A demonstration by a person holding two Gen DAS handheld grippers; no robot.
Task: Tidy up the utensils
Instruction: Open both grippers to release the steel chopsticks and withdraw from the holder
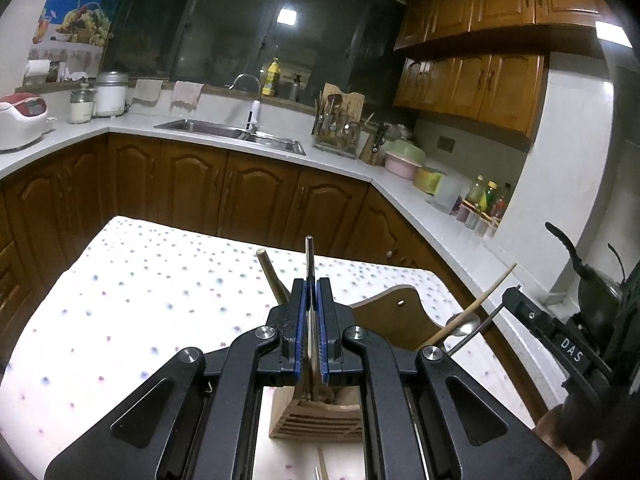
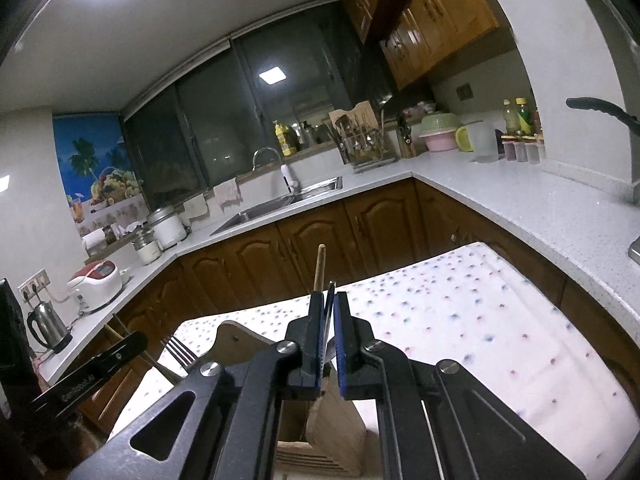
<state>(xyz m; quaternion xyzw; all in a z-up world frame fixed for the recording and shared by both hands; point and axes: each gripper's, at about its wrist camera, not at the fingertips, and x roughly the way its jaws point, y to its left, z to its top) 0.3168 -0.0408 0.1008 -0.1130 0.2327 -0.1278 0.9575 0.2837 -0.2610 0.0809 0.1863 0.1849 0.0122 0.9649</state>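
My left gripper (image 1: pixel 311 286) is shut on a thin metal utensil handle (image 1: pixel 309 256) that stands upright over a wooden utensil holder (image 1: pixel 316 416) on the dotted tablecloth (image 1: pixel 140 288). A wooden stick (image 1: pixel 270 276) leans just left of it. My right gripper (image 2: pixel 329 304) is shut on a metal spoon handle (image 2: pixel 330 300) above the same holder (image 2: pixel 332 424); a wooden chopstick (image 2: pixel 319 268) stands behind its left finger. From the left wrist view the spoon bowl (image 1: pixel 464 326) and a chopstick (image 1: pixel 476 304) show at right. A fork (image 2: pixel 178 350) sticks out at the left of the right wrist view.
The holder's curved wooden back (image 1: pixel 394 312) rises behind the grippers. Kitchen counter with sink (image 1: pixel 232 134), dish rack (image 1: pixel 338 132), rice cooker (image 1: pixel 20 120), bottles and bowls (image 1: pixel 404 160) rings the table. A kettle (image 2: pixel 48 326) stands at left.
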